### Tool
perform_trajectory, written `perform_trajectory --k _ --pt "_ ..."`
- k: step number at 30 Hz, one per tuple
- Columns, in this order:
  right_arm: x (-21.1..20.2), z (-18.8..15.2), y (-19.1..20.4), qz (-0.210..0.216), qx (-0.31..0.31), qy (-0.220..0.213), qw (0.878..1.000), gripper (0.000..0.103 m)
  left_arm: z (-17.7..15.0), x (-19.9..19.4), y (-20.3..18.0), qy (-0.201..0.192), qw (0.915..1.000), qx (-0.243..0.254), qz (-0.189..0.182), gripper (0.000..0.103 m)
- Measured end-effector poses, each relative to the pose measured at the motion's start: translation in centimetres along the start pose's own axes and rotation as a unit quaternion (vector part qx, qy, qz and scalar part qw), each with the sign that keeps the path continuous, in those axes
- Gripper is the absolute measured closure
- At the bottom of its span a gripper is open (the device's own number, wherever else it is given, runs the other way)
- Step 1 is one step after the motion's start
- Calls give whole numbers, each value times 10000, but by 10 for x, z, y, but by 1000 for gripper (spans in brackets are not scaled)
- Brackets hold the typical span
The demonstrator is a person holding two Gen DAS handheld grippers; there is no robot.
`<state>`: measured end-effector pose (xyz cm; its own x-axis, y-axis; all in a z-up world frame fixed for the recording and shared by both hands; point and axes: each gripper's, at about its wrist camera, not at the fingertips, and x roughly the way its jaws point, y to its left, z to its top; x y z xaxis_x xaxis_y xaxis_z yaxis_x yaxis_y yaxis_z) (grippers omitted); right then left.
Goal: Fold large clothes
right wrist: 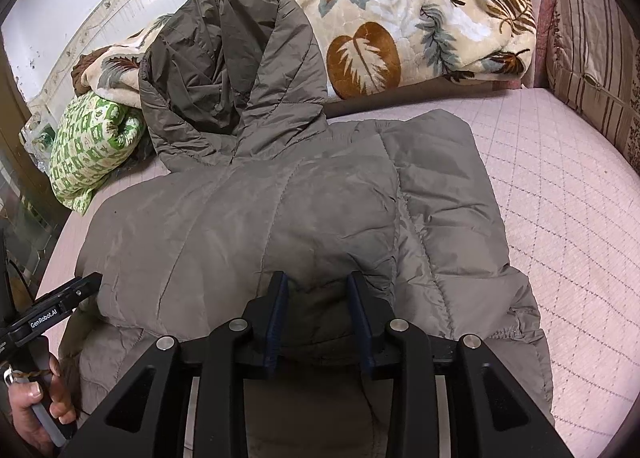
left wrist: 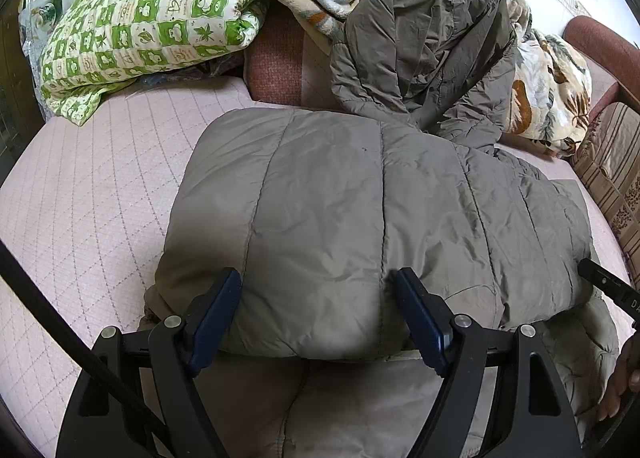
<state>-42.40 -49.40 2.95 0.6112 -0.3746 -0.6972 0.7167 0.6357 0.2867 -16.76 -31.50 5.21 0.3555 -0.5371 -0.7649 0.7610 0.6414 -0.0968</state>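
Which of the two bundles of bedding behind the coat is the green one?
The green-and-white checked quilt, folded at the left; the other, a cream blanket, has brown leaves.

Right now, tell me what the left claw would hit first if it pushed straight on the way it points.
Most likely the puffy grey-brown jacket. The left claw stands wide, with the folded jacket bulging right between and ahead of its fingers. How near the fabric is cannot be judged. Beyond lies only the pink quilted bed cover.

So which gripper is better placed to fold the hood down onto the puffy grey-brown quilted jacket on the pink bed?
Probably the right gripper: the hood stands almost straight ahead of it, whereas from the left gripper it sits off to the right.
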Motion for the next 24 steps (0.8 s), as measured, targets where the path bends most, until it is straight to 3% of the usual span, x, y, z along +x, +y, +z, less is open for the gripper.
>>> perform_trajectory --k 24 --pt "-7 0 6 69 -39 -97 9999 66 -1 -6 -8 -32 10000 79 -1 25"
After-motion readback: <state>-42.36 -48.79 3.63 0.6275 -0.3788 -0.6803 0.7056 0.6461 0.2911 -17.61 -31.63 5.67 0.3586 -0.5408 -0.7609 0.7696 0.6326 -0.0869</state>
